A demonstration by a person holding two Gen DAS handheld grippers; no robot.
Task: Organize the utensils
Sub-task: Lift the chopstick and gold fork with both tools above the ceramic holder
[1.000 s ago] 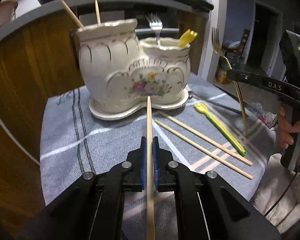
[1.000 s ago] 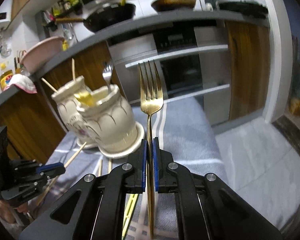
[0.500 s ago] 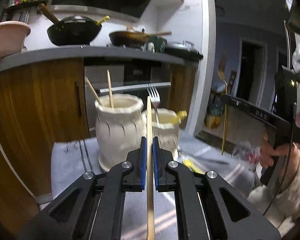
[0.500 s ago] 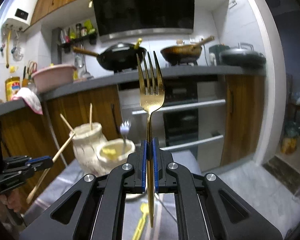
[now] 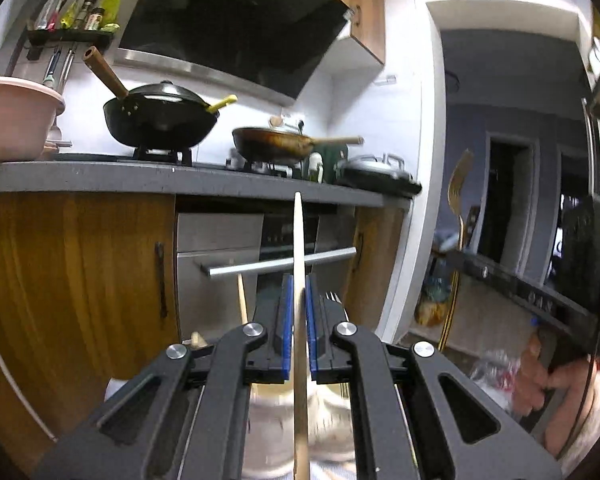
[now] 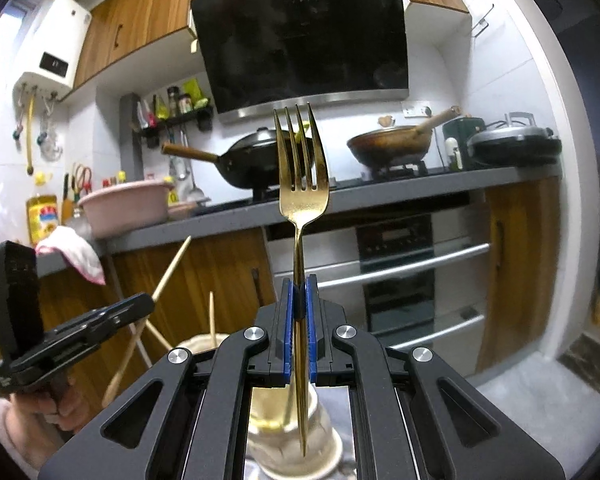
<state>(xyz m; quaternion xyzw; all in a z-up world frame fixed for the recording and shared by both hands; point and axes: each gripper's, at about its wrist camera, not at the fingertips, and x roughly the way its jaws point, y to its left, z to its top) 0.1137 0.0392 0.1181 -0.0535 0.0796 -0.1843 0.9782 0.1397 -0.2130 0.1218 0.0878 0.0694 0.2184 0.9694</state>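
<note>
My left gripper [image 5: 299, 292] is shut on a wooden chopstick [image 5: 299, 248] that stands nearly upright between the blue pads. My right gripper [image 6: 299, 294] is shut on a gold fork [image 6: 300, 184], tines up. Both are raised above the white ceramic utensil holder [image 6: 296, 444], which shows low behind the jaws in both views [image 5: 272, 408]. A chopstick [image 6: 211, 316] stands in its taller pot and a silver fork tip [image 5: 332, 298] peeks beside my left jaws. The left gripper [image 6: 150, 302] with its chopstick [image 6: 172, 268] appears at left in the right wrist view. The gold fork [image 5: 458, 196] shows at right in the left wrist view.
Behind runs a grey kitchen counter [image 5: 140, 178] with a black wok [image 5: 160, 120], a brown pan [image 5: 274, 144] and a pink basin [image 6: 126, 206]. An oven with a steel handle [image 6: 400, 268] sits below. A person's hand [image 5: 540, 372] grips the right tool.
Both grippers have risen and tilted up towards level, each keeping its utensil. The table and loose utensils dropped out of view; the ceramic holder sank to the bottom of both pictures.
</note>
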